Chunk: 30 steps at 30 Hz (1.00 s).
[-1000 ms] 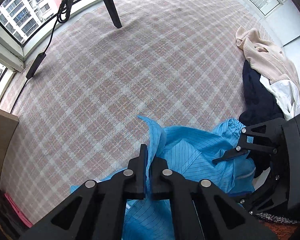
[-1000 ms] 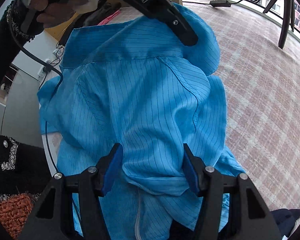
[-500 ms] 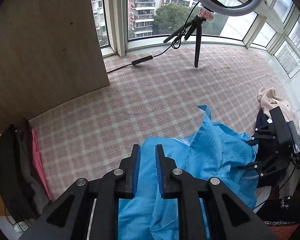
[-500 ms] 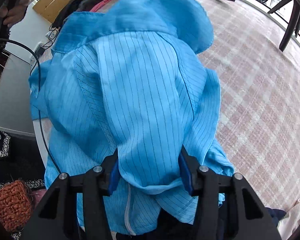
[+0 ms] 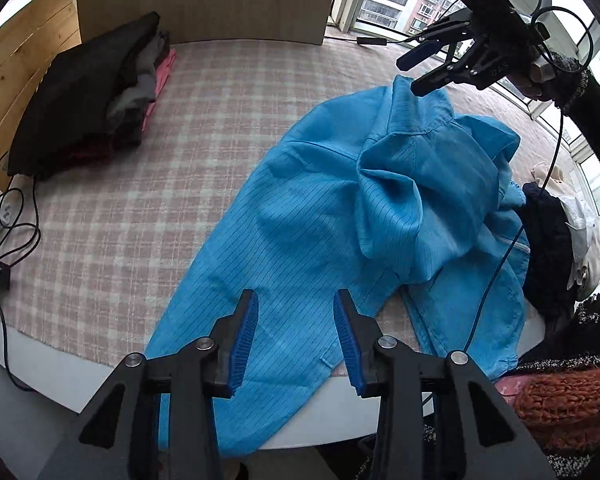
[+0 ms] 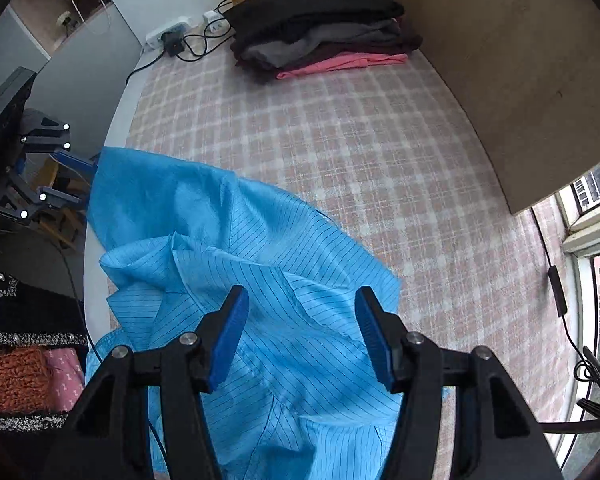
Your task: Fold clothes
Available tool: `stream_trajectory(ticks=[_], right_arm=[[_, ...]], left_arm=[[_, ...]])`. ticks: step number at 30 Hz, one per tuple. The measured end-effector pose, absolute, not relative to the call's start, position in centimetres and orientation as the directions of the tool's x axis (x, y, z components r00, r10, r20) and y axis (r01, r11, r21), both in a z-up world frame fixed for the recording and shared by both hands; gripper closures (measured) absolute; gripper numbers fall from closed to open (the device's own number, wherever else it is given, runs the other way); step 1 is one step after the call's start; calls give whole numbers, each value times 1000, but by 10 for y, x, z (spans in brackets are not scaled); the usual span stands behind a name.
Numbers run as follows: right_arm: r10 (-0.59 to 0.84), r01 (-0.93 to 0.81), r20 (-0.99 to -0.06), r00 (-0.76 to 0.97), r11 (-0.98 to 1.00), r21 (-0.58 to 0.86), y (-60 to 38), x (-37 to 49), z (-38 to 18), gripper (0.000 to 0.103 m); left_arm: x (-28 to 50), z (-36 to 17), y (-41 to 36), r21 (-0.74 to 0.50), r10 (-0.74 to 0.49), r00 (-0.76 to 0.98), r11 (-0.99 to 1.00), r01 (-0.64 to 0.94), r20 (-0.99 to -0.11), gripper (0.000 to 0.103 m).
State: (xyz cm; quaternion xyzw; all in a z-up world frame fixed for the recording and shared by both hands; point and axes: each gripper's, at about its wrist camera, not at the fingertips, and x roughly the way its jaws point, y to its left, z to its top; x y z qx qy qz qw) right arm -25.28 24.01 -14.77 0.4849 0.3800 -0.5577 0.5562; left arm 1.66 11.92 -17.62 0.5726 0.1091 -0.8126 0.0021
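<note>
Claws first: the left claw (image 5: 294, 338) hangs over the near hem of the blue shirt (image 5: 340, 216) with its blue pads spreading and nothing pinched between them; cloth lies below the gap, not in it. A second ago those pads were pressed together on a raised fold of this shirt, so the cloth has been let go. The right claw (image 6: 300, 334) is also spread and widening, hovering above the rumpled collar end with no fabric caught; earlier a hump of shirt bulged up between its pads, and that hump has now dropped. The shirt lies on the checked cloth (image 6: 360, 152) covering the worktop, roughly spread out on a slant, its near edge hanging over the front rim, and a bunched fold left of the right claw in the left view. My reading is that a lay-down step has just ended and smoothing or the first fold comes next. Farther out, a stack of folded clothes (image 6: 324, 32) sits at the far left corner, which earlier left-view frames barely showed, and unfolded garments (image 5: 556, 232) wait at the right edge.
</note>
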Motion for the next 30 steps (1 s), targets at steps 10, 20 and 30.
stream_trajectory(ticks=[10,20,30], right_arm=[[-146,998,-988,50,-20,53,252,-213,-167,100],[-354,801,-868,-347,-594,-78,417,-281,-22,100],[-271,472,-766,-582,-880,-47,562,-264,18,100]], left_arm=[[24,-201,118,-194,125,-338,-965,177,-933,66],[-27,-188,171,-162,167,-366,-986,-43,-916,65],[-50,-187,266,-190,287,-330,-935,-298,-899,58]])
